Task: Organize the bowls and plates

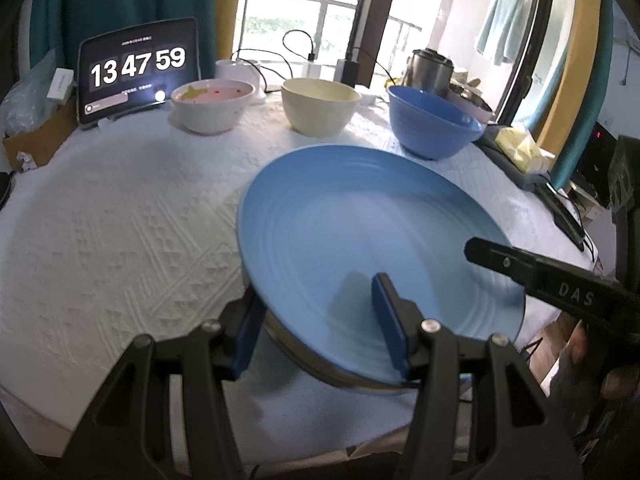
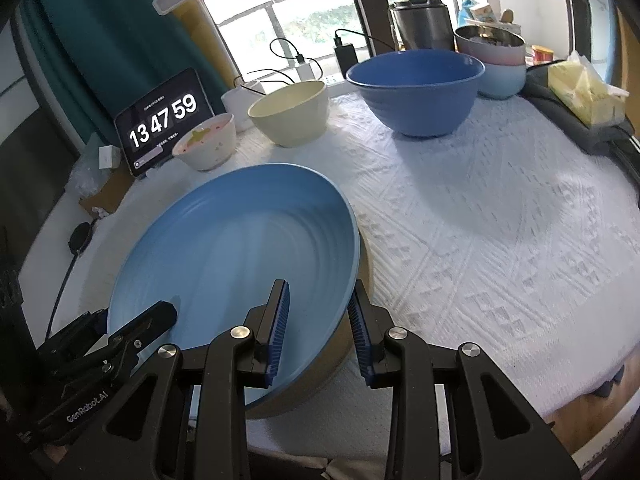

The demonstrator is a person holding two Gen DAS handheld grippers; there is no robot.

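Over the white tablecloth, ridged blue plate with tan underside, left gripper and right gripper fingers clamping its rim

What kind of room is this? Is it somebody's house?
Probably a home, perhaps a dining corner by a balcony. A table with a white textured cloth holds bowls such as the blue bowl, teal curtains hang beside the window, and a towel hangs outside.

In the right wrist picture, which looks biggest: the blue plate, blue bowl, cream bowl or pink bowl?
1. Blue plate, though it's nearest the camera.
2. Blue bowl.
3. Cream bowl.
4. Pink bowl.
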